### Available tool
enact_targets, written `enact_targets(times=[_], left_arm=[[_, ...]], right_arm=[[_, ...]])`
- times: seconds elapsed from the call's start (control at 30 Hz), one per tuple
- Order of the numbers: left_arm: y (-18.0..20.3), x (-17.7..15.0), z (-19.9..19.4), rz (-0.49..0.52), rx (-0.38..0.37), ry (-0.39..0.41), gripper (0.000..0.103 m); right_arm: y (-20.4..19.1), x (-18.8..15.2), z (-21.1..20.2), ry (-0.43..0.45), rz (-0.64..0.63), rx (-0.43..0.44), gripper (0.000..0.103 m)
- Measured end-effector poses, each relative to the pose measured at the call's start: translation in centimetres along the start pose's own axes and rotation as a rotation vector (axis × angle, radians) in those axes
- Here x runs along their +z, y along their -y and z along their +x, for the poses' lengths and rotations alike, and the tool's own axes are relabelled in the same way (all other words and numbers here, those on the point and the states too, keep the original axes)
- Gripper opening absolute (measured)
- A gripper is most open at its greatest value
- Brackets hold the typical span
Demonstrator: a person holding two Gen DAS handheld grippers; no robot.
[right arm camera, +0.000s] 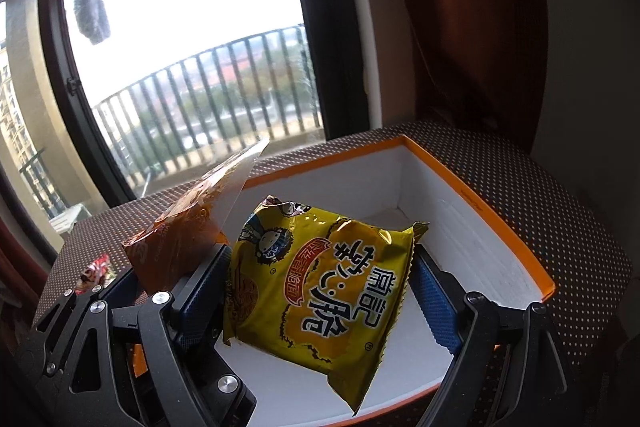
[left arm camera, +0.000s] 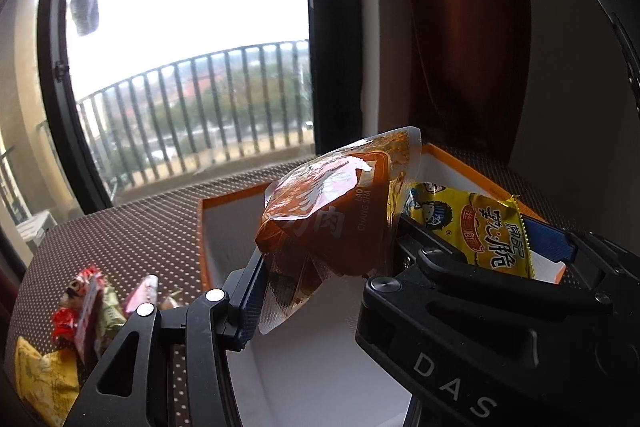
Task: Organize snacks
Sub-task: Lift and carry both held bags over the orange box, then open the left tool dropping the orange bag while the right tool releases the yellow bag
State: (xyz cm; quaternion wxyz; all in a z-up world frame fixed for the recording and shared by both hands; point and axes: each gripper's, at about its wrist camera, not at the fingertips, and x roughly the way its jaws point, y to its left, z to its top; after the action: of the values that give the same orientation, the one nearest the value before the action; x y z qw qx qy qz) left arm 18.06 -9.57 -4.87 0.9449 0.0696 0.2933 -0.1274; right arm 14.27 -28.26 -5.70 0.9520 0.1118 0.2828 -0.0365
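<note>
My left hand-held gripper [left arm camera: 324,259] clamps a glossy brown snack pouch [left arm camera: 328,211] at frame centre, tilted over the white, orange-rimmed box [left arm camera: 224,203]. My right hand-held gripper [right arm camera: 320,291], jaws wide, pinches a crinkled yellow noodle packet [right arm camera: 324,267] (cartoon face, bold lettering) low in its frame, angled down into that box on the dotted worktop [right arm camera: 560,195].
</note>
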Motion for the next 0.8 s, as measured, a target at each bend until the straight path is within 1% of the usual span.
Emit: enact_targets(times=[0.1, 0.23, 0.3, 0.33, 0.4, 0.47, 0.53, 0.67, 0.8], left_arm=[[0.2, 0.6, 1.8, 0.017, -0.019, -0.053, 0.056], [-0.1, 1.0, 3.8, 0.021, -0.020, -0.133, 0.061], [-0.5, 1.4, 5.0, 0.027, -0.017, -0.177, 0.071], [-0.2, 2.0, 5.3, 0.039, -0.011, -0.196, 0.074], [-0.5, 2.5, 6.1, 0.063, -0.013, -0.221, 0.083], [-1.1, 2.9, 6.8, 0.065, -0.020, -0.233, 0.087], [-1.7, 3.1, 7.5, 0.058, -0.016, -0.250, 0.088], [-1.0, 2.7, 7.4, 0.058, -0.020, -0.254, 0.088], [-0.4, 2.3, 7.1, 0.055, -0.029, -0.252, 0.089]], right_arm=[[0.7, 0.0, 0.9, -0.019, -0.002, -0.038, 0.088], [1.4, -0.2, 2.1, -0.052, -0.003, -0.064, 0.088], [1.8, 0.0, 2.9, -0.070, 0.004, -0.059, 0.088], [2.0, 0.1, 3.2, -0.078, 0.003, -0.058, 0.088], [2.0, 0.6, 4.2, -0.096, -0.001, -0.065, 0.088], [2.1, 1.0, 5.0, -0.121, 0.000, -0.070, 0.088], [1.9, 1.1, 5.8, -0.145, 0.009, -0.068, 0.088], [1.9, 1.5, 7.4, -0.191, 0.030, -0.043, 0.091], [1.7, 1.7, 7.6, -0.192, 0.028, -0.056, 0.092]])
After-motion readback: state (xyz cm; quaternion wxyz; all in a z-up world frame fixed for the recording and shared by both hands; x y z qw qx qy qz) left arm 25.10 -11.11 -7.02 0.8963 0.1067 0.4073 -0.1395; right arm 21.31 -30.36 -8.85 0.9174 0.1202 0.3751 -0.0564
